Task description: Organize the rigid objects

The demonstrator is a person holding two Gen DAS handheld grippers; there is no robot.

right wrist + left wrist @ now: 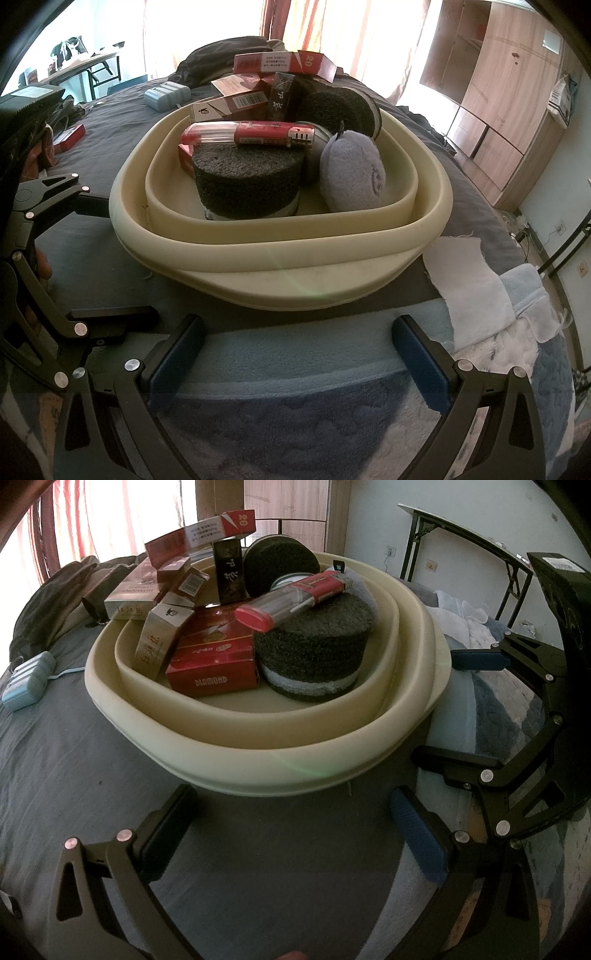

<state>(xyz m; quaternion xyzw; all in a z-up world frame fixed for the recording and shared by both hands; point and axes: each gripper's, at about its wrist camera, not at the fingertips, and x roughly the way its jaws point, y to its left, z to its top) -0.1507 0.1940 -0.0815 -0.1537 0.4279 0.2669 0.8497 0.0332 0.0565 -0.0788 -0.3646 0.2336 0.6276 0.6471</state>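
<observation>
Bedsheet [92, 775] lies bare between basin [258, 760] rim and spread tongs [291, 823].

Basin [258, 771] blocks 12 o'clock, piled with boxes [212, 672], foam pucks [314, 653], lighter [295, 596]. Bare bed [74, 768] at 9 o'clock; blue case [27, 681] at 10.
</observation>
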